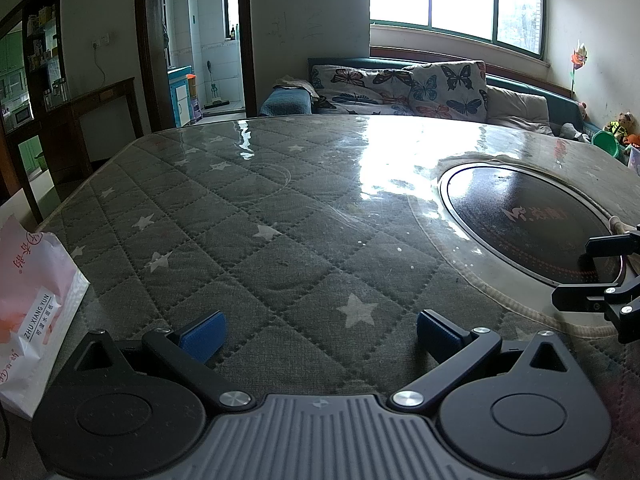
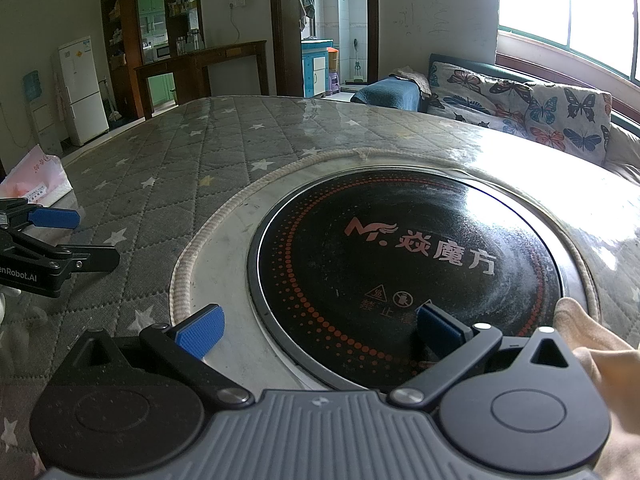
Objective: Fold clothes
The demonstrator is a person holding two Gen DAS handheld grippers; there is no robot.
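Landmark: round black glass induction hob (image 2: 408, 272), set flush in the table, ringed by a pale corded trim, printed with a red dotted ring and red-pink lettering.

1. Pink-and-white plastic tissue pack (image 1: 36, 320), printed "ZHU XIANG YUN". Lies at the table edge, well left of the hob.

2. Grey quilted table cover with white stars under a clear glossy sheet (image 1: 248, 240). Spreads left of and behind the hob; window glare across its far side.

3. Left gripper (image 1: 320, 330), black arms, blue ribbed pads. Fingers spread wide, nothing between them. Hovers over the quilted cover, left of the hob. In the right wrist view it shows side-on at the left edge (image 2: 86, 236).

4. Right gripper (image 2: 318, 330), same make. Fingers spread wide, nothing held. Its left pad lies over the pale trim, its right pad over the hob's near rim.

5. Pale beige cloth garment (image 2: 600, 352). Soft, plain, slightly creased; only a rounded edge and one fold show. Lies at the hob's near right rim, just beside the right gripper's right arm, partly hidden behind it. Type of garment cannot be told.

6. Butterfly-print cushioned sofa (image 1: 420, 88), beyond the table, behind the hob.
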